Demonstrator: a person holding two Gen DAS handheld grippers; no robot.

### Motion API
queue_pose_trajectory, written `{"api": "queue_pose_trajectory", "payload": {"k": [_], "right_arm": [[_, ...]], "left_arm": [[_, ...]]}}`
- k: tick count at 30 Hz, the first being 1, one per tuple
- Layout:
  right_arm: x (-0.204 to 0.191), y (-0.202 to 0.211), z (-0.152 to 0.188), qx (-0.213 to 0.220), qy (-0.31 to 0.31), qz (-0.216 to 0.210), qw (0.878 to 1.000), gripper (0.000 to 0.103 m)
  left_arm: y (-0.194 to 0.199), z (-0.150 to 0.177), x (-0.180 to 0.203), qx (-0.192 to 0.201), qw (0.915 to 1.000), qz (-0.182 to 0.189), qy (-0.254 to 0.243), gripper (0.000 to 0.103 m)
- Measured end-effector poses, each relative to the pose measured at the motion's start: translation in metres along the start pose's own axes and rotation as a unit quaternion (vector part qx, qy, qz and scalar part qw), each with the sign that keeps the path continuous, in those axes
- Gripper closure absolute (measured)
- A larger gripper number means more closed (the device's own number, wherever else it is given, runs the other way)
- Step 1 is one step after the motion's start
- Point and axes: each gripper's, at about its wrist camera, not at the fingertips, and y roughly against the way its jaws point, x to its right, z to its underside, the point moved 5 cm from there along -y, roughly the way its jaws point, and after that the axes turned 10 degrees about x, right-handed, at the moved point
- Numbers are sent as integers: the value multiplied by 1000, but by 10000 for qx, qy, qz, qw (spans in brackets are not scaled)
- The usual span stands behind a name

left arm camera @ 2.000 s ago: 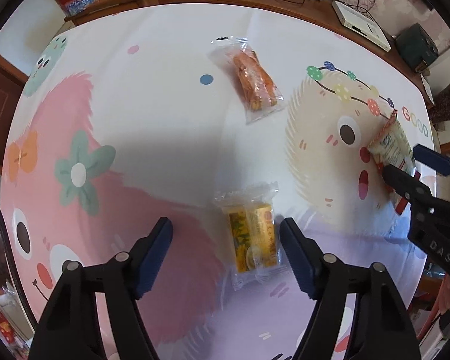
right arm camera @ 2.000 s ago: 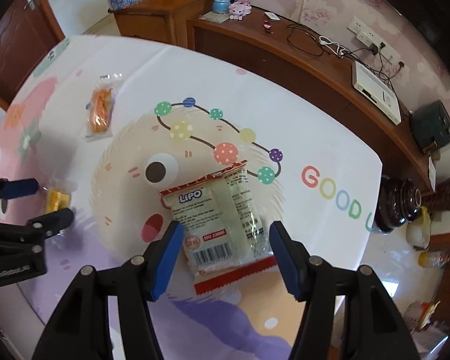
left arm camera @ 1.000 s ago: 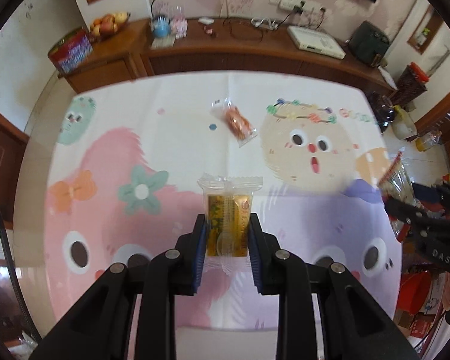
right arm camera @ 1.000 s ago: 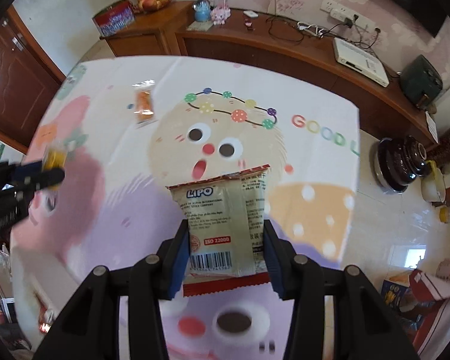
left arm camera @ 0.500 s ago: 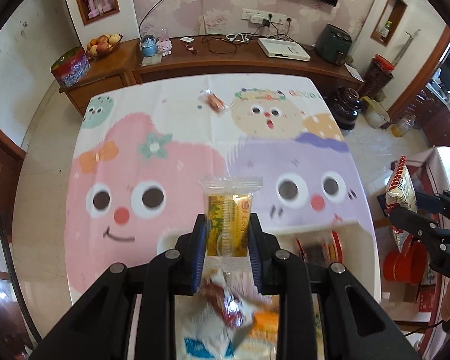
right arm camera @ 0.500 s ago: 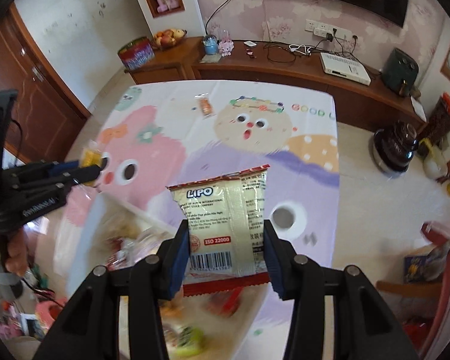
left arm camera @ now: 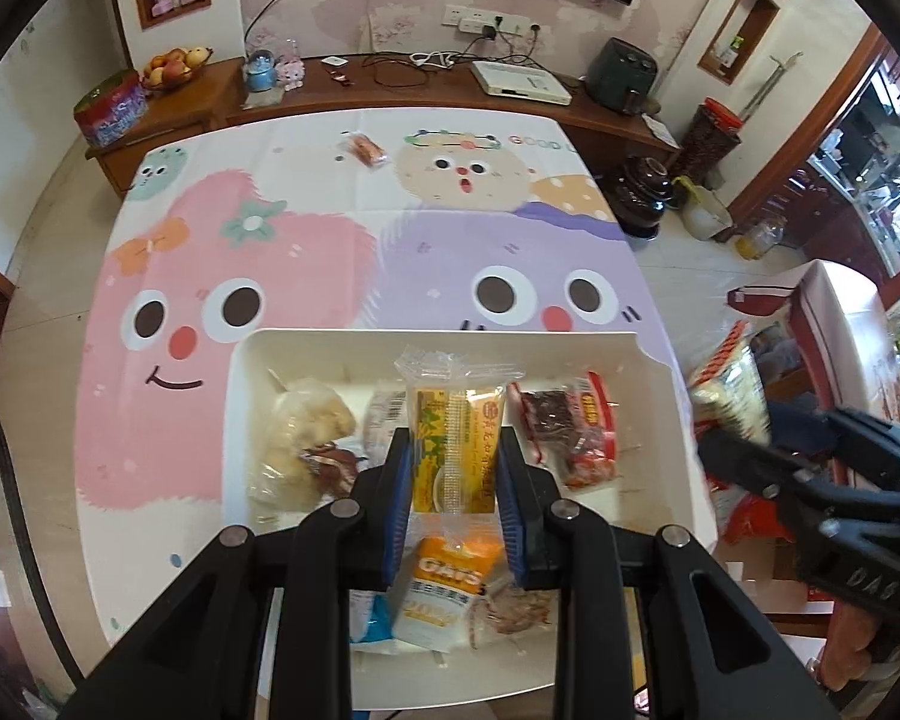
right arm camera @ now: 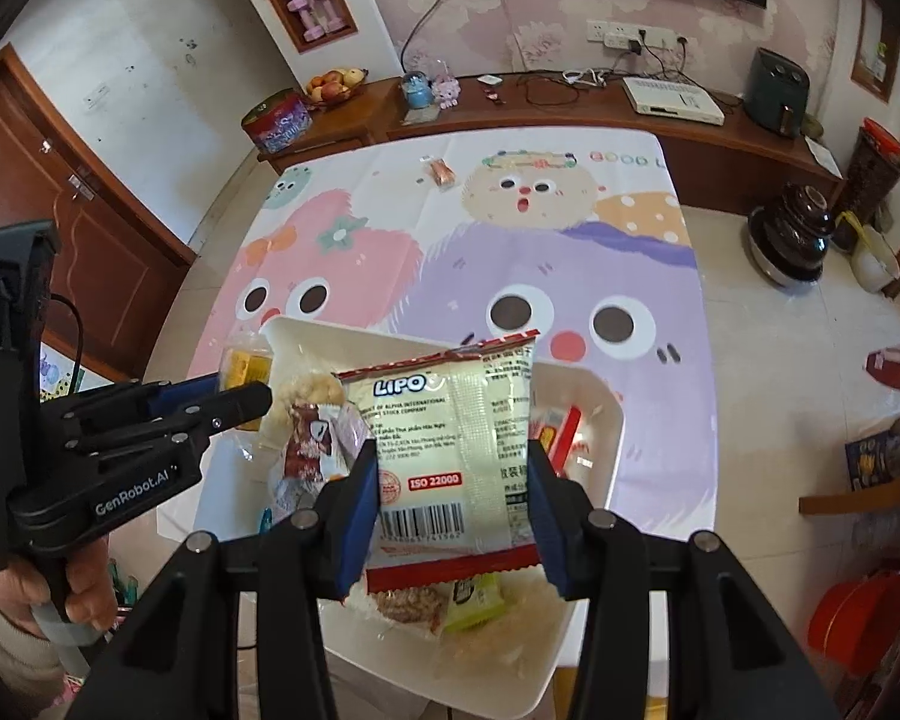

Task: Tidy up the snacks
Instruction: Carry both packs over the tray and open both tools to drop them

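Both tongs had carried packets from far bench to above near white bin, left tongs pinching yellow packet, right tongs pinching LIPO packet, apparently for dropping in.

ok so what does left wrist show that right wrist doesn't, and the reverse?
Left wrist only: the OATS packet in the white bin, and the left claw shut on the yellow snack, face on.

Right wrist only: the right claw shut on the LIPO packet, label readable, and the hand holding the left tool.

Both: the bin, and one orange snack alone on the far tablecloth.
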Motion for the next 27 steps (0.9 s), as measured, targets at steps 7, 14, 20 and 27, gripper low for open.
{"api": "queue_pose_trajectory", "payload": {"k": [7,14,20,27], "right_arm": [[3,-1,21,-157,-44,207,9997,56],[3,-2,30,-237,-31,284,9993,54],[1,-1,27,-149,-32,365,9992,48],[-5,-5,26,-178,-71,335,9993,48]], "left_arm": [[-1,-2,12,62,9999,86,-117,79],[-6,0,14,-36,9995,-135,-270,40],[-4,4,4,32,9991,-357,-211,17],[0,9,-6,38,9985,-493,-229,17]]}}
